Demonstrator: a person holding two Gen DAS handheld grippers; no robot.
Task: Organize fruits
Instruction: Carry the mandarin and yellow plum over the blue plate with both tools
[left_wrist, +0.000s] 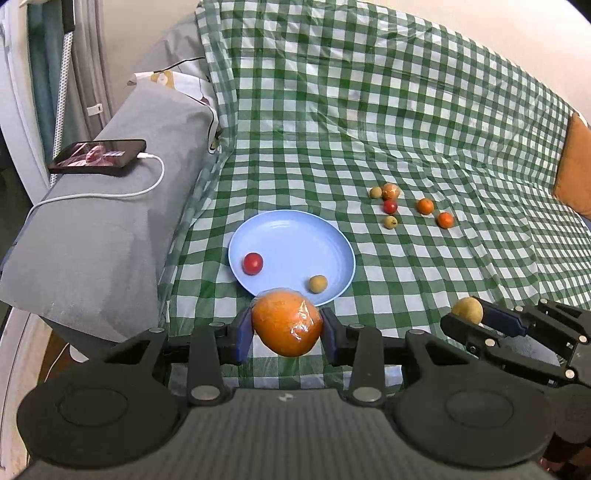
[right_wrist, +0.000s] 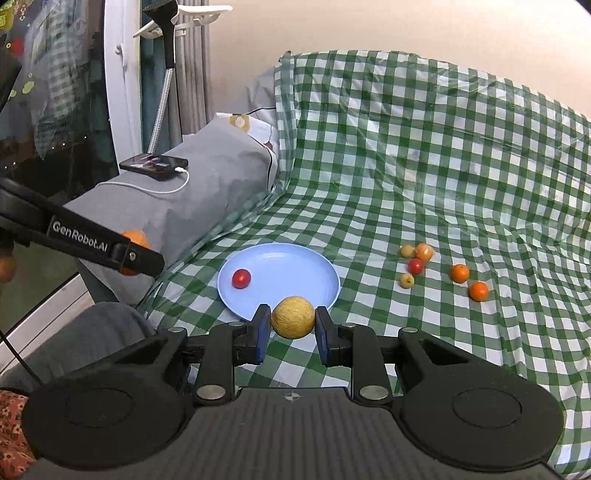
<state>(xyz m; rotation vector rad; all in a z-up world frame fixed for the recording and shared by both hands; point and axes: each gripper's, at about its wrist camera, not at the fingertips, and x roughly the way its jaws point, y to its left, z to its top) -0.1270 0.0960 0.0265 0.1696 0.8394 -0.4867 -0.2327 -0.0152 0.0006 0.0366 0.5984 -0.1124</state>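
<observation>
Left gripper (left_wrist: 287, 329) jaws pinching wrapped orange (left_wrist: 287, 323), right gripper (right_wrist: 289, 322) jaws pinching tan fruit (right_wrist: 293, 317), blue plate (left_wrist: 295, 232) at 12 o'clock, loose fruits at 1 o'clock.

A bed is covered by a green-and-white checked plastic sheet (left_wrist: 369, 122), which is creased and carried up the plain cream wall (right_wrist: 406, 26) at the far edge. At the left edge, a grey fabric bolster (left_wrist: 122, 206) is laid, with a black smartphone (left_wrist: 99, 157) on a white charging cable (left_wrist: 122, 192) on it. Grey curtains (right_wrist: 192, 85) are hung behind.
</observation>
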